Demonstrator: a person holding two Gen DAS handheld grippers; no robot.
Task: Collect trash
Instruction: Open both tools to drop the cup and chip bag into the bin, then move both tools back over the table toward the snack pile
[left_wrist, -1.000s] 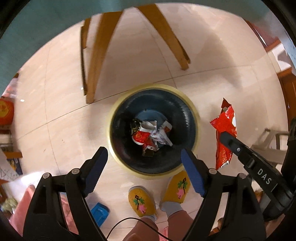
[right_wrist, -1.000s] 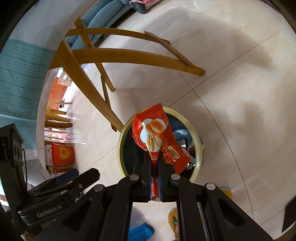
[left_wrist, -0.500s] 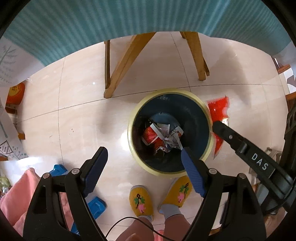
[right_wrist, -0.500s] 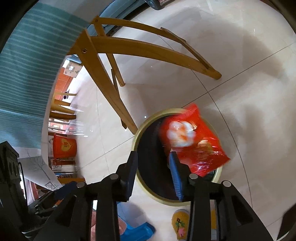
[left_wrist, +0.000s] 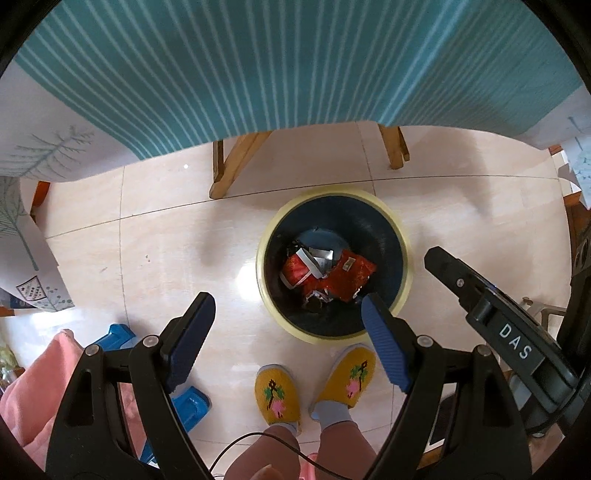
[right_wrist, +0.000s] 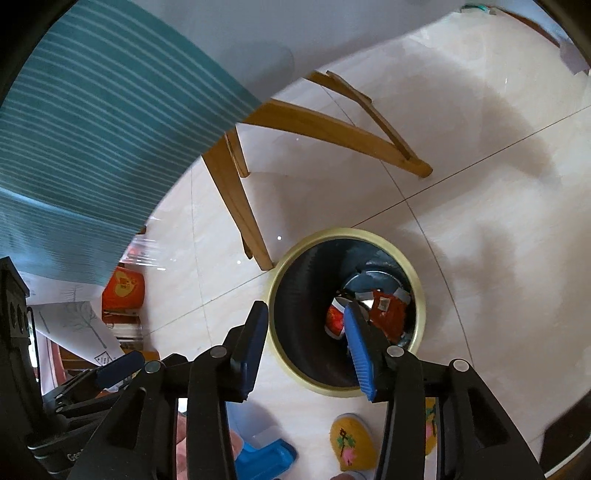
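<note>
A round dark trash bin with a pale yellow rim (left_wrist: 405, 236) stands on the tiled floor; it also shows in the right wrist view (right_wrist: 291, 258). A red snack wrapper (left_wrist: 347, 275) lies inside on other red and silver wrappers (left_wrist: 295, 267); it also shows in the right wrist view (right_wrist: 391, 317). My left gripper (left_wrist: 284, 314) is open and empty above the floor, near the bin's left side. My right gripper (right_wrist: 304, 339) is open and empty above the bin's near rim. Its finger (left_wrist: 480, 295) shows at the right of the left wrist view.
A wooden table's legs (right_wrist: 236, 199) stand just beyond the bin, under a teal striped cloth (left_wrist: 295, 66). My feet in yellow slippers (left_wrist: 277, 395) are just in front of the bin. A blue stool (left_wrist: 184, 402) and an orange box (right_wrist: 123, 288) sit to the left.
My right gripper opened and let go of the red snack wrapper, which fell into the bin. Both grippers have risen and tilted up, so the cloth fills more of the view.
</note>
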